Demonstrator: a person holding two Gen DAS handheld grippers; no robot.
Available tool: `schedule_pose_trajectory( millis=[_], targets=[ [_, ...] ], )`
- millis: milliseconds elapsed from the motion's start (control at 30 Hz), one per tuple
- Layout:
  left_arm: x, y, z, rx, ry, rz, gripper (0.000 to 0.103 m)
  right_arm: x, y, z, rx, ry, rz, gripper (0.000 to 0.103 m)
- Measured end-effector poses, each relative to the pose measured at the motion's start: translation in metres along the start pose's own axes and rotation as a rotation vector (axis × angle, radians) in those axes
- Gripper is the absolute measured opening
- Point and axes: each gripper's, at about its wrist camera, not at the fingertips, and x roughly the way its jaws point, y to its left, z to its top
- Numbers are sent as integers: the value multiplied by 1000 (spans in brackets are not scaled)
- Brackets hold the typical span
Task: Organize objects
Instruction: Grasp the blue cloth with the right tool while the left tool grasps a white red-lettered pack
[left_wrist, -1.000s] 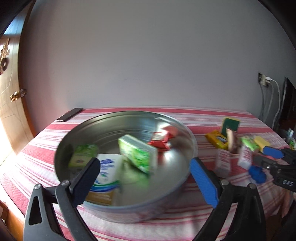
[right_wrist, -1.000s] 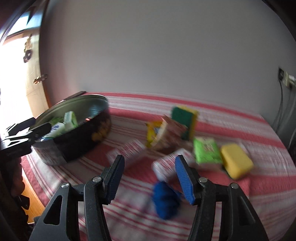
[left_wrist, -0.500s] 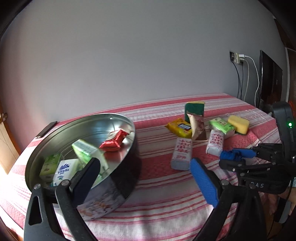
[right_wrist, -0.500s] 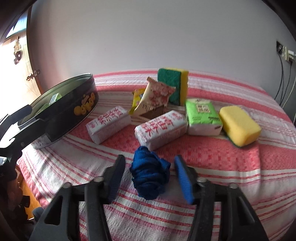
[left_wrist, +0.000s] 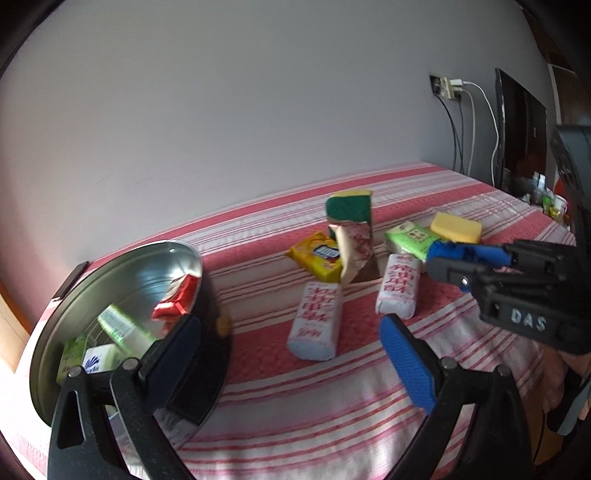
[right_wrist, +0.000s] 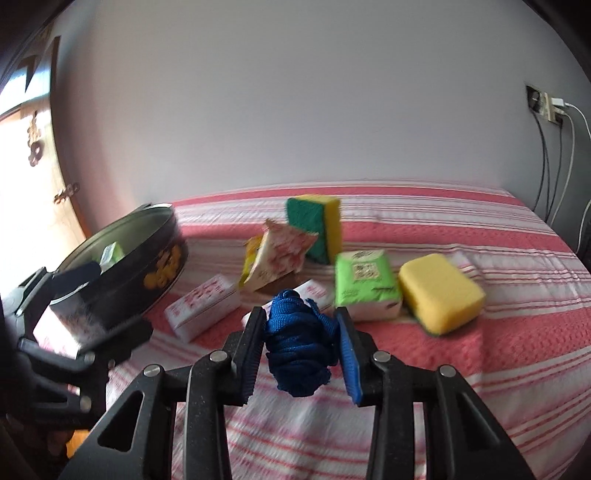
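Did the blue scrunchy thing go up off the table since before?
Yes. The blue cloth bundle lay on the striped tablecloth before; now the right claw has squeezed it and holds it above the white packet.

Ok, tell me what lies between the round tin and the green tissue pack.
Right wrist view: two white red-lettered packets and a propped snack pouch, between tin and pack.

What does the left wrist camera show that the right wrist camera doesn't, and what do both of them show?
Only the left wrist view shows the tin's shiny inside with a red packet, the yellow snack packet's front, and a dark screen by the wall.

Only the right wrist view shows the right gripper from behind, its pads pressing a blue cloth bundle, and the tin's black outer wall with yellow marks.

Both show the striped tablecloth, two white packets, the green tissue pack, the two sponges and the wall socket.
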Motion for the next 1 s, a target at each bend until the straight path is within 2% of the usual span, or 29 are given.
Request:
schedule_pose_trajectory(
  millis=[67, 133, 267, 567, 667, 767, 900, 1000],
  targets=[
    [5, -5, 5, 17, 14, -30, 96, 3, -6, 8, 27, -5, -1, 40],
    [11, -10, 9, 35, 45, -60, 88, 6, -11, 15, 40, -11, -4, 40],
    [29, -14, 15, 59, 115, -129, 85, 13, -16, 21, 60, -13, 5, 40],
    [67, -11, 12, 42, 237, -145, 76, 21, -18, 17, 71, 1, 21, 40],
    [76, -9, 7, 21, 275, -154, 65, 21, -21, 17, 79, 1, 35, 40],
    [77, -4, 7, 2, 282, -165, 61, 21, -20, 17, 78, 3, 41, 40],
    [77, -4, 5, -6, 283, -171, 42, 21, -21, 17, 83, 1, 40, 40],
    [74, -6, 3, 2, 269, -158, 38, 20, -21, 16, 85, -1, 38, 40]
  ],
)
